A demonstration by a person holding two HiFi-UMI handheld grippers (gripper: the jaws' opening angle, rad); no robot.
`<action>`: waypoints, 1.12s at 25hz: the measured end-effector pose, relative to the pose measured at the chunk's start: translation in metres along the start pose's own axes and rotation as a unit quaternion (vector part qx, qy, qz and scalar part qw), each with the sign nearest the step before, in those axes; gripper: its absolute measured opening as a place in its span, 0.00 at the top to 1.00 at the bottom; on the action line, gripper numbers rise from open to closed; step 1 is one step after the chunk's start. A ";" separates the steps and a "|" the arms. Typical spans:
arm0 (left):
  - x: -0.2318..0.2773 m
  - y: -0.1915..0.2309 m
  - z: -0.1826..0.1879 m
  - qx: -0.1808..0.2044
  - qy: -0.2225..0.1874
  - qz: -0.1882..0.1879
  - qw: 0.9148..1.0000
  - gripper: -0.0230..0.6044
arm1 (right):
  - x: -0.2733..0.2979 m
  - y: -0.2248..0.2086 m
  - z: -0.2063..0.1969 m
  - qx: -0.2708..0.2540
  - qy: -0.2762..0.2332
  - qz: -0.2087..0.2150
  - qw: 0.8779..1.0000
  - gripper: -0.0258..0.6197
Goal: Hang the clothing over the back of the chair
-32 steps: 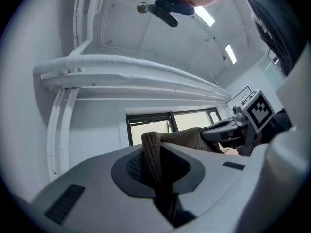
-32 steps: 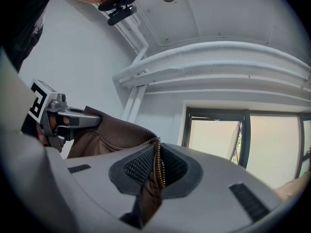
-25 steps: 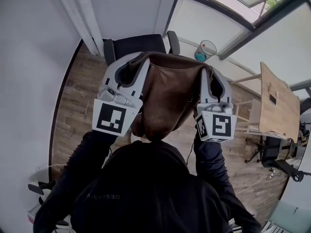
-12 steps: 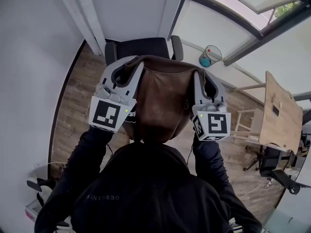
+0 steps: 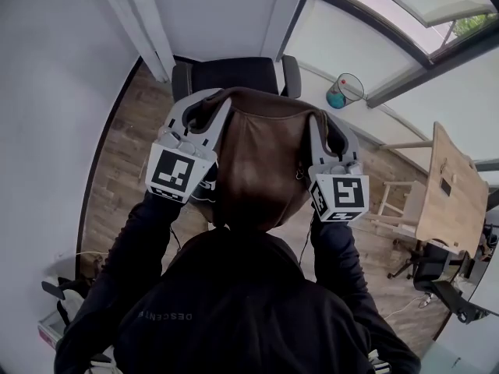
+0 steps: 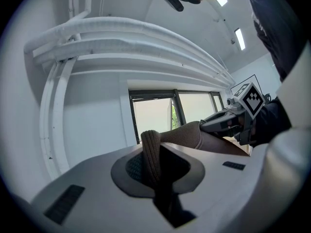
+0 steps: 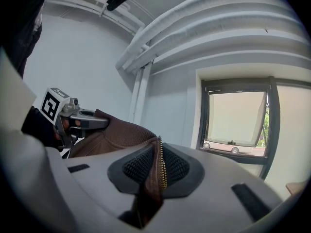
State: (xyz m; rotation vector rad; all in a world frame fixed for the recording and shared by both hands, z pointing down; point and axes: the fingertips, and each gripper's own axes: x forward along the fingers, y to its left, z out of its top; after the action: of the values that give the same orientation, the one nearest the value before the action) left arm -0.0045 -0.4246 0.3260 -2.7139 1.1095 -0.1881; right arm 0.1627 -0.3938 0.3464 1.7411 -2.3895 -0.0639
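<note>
Just short of the black chair (image 5: 234, 74), I have the brown jacket (image 5: 261, 162) stretched between the left gripper (image 6: 151, 147), clamped on its ribbed edge, and the right gripper (image 7: 158, 154), whose jaws have just been opening around the zipper edge, so that side may slip and drop.

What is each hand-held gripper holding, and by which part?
Both hold the brown jacket: left hand-held gripper clamps its ribbed edge; right hand-held gripper, jaws just eased wider, grips the zipper edge.
</note>
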 end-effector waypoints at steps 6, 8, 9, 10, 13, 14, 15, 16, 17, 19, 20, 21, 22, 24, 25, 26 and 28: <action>0.010 0.005 -0.017 -0.011 0.019 -0.001 1.000 0.89 | 0.015 -0.002 -0.014 0.007 0.016 0.010 1.000 0.86; 0.015 0.006 -0.023 -0.009 0.023 -0.003 1.000 0.89 | 0.020 -0.004 -0.019 0.010 0.022 0.014 1.000 0.86; 0.017 0.006 -0.025 -0.009 0.026 -0.005 1.000 0.89 | 0.022 -0.005 -0.022 0.012 0.025 0.016 0.999 0.85; 0.019 0.006 -0.027 -0.008 0.029 -0.006 1.000 0.89 | 0.024 -0.006 -0.024 0.014 0.028 0.018 0.999 0.85; 0.024 0.007 -0.033 -0.012 0.038 -0.009 0.999 0.89 | 0.028 -0.008 -0.029 0.024 0.034 0.024 0.999 0.85; 0.026 0.007 -0.035 -0.014 0.040 -0.009 0.999 0.89 | 0.029 -0.009 -0.030 0.026 0.036 0.024 0.999 0.85; 0.027 0.007 -0.037 -0.015 0.041 -0.009 0.999 0.89 | 0.031 -0.009 -0.032 0.027 0.037 0.025 0.999 0.85; 0.028 0.008 -0.039 -0.016 0.043 -0.009 0.999 0.89 | 0.032 -0.008 -0.034 0.027 0.039 0.026 0.999 0.85; 0.029 0.008 -0.041 -0.017 0.045 -0.008 0.999 0.89 | 0.034 -0.008 -0.036 0.028 0.041 0.028 0.998 0.85; 0.031 0.008 -0.045 -0.019 0.048 -0.006 0.999 0.89 | 0.036 -0.009 -0.040 0.031 0.047 0.031 0.998 0.85; 0.032 0.009 -0.046 -0.020 0.049 -0.005 0.999 0.89 | 0.038 -0.010 -0.042 0.034 0.050 0.033 0.998 0.84; 0.033 0.009 -0.048 -0.021 0.050 -0.004 0.999 0.89 | 0.039 -0.011 -0.043 0.036 0.052 0.034 0.997 0.83; 0.034 0.009 -0.049 -0.022 0.051 -0.003 0.998 0.89 | 0.040 -0.011 -0.044 0.037 0.054 0.036 0.997 0.82; 0.034 0.009 -0.051 -0.022 0.053 -0.001 0.998 0.89 | 0.041 -0.012 -0.046 0.037 0.055 0.038 0.997 0.82; 0.035 0.009 -0.052 -0.023 0.054 -0.001 0.998 0.89 | 0.041 -0.012 -0.047 0.038 0.055 0.039 0.997 0.81; 0.035 0.009 -0.054 -0.025 0.056 0.000 0.998 0.89 | 0.041 -0.012 -0.047 0.038 0.055 0.040 0.997 0.81; 0.036 0.009 -0.056 -0.026 0.058 0.001 0.998 0.89 | 0.042 -0.012 -0.049 0.039 0.055 0.041 0.997 0.80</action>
State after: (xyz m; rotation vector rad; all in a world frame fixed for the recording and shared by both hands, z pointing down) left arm 0.0040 -0.4635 0.3801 -2.7789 1.1637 -0.3256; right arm 0.1700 -0.4336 0.3979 1.6307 -2.4097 0.1358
